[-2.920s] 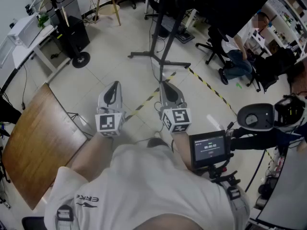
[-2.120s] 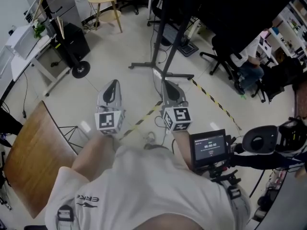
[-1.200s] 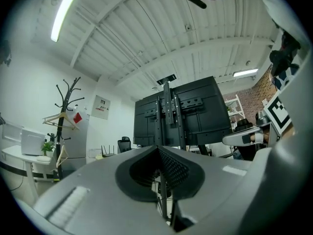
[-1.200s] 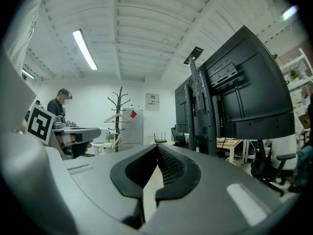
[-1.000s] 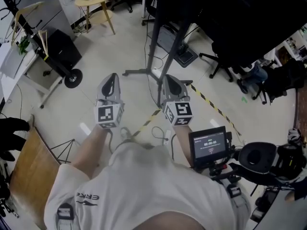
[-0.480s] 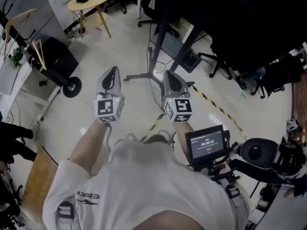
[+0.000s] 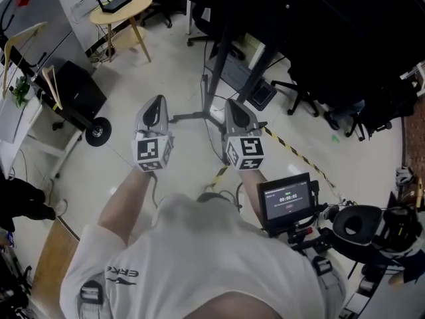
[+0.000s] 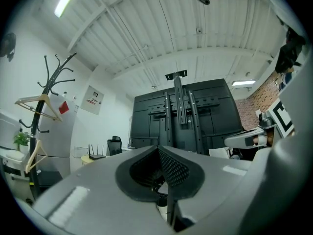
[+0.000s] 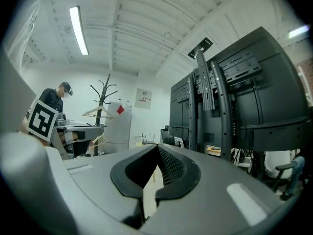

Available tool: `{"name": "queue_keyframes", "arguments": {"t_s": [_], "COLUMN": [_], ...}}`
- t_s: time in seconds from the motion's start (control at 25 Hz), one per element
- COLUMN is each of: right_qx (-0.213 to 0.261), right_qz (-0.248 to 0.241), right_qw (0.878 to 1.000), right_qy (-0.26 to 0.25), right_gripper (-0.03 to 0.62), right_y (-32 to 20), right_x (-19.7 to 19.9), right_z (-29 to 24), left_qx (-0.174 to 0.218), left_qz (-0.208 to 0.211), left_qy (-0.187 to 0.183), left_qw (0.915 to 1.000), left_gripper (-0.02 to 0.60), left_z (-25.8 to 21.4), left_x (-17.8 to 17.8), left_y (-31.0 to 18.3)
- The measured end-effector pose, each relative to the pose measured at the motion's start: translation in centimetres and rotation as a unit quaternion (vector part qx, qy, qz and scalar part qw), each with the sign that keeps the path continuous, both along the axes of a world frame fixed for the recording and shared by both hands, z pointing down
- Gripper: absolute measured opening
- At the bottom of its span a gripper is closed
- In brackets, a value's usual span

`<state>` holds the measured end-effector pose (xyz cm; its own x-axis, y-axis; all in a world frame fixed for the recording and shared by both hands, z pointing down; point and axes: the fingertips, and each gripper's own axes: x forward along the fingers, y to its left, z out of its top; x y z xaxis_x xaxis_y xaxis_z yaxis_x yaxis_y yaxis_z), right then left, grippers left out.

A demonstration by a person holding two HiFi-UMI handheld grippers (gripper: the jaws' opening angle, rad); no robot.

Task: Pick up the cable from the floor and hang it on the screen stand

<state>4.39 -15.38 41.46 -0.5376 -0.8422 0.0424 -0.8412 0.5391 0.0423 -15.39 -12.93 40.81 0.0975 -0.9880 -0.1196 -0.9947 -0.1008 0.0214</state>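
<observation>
The black screen stand [image 7: 222, 52] rises ahead, its floor legs [image 7: 192, 116] spread just beyond my two grippers. It carries a big dark screen, whose back fills the left gripper view [image 8: 183, 114] and the right gripper view [image 9: 230, 106]. My left gripper [image 7: 154, 101] and right gripper [image 7: 234, 105] are held side by side, pointing level at the stand. Both are shut with nothing between the pads. A thin dark cable loop [image 7: 222, 194] shows between my forearms; I cannot tell whether it lies on the floor.
Yellow-and-black tape [image 7: 292, 153] crosses the pale floor right of the stand. A round yellow table with a router [image 7: 123, 8] stands far left, a black wheeled box [image 7: 76, 98] nearer. A coat rack with hangers [image 8: 41, 99] is left. Office chairs [image 7: 302, 92] crowd the right.
Both grippers have moved forward with me toward the stand's base, still shut and side by side. The wooden board at lower left has slid nearly out of view.
</observation>
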Motion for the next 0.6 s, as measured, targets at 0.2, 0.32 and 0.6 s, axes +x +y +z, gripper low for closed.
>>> {"name": "queue_keyframes", "arguments": {"t_s": [0.2, 0.32, 0.6], "right_qx": [-0.004, -0.021, -0.074], "right_qz": [-0.003, -0.006, -0.014], "right_qw": [1.000, 1.000, 0.996], "right_qy": [0.009, 0.020, 0.050], "right_gripper": [0.014, 0.014, 0.014], "right_y": [-2.5, -4.2, -6.3], "right_x": [1.2, 2.1, 4.3], "right_z": [0.7, 2.5, 10.2], "left_qx": [-0.010, -0.034, -0.087], "left_qz": [0.003, 0.012, 0.025], "left_qy": [-0.013, -0.019, -0.040], "left_qw": [0.9999, 0.9992, 0.9951], "left_gripper": [0.002, 0.002, 0.002], "left_z": [0.6, 2.4, 8.6], "left_x": [1.4, 2.9, 5.8], "left_y": [-2.3, -4.3, -7.1]}}
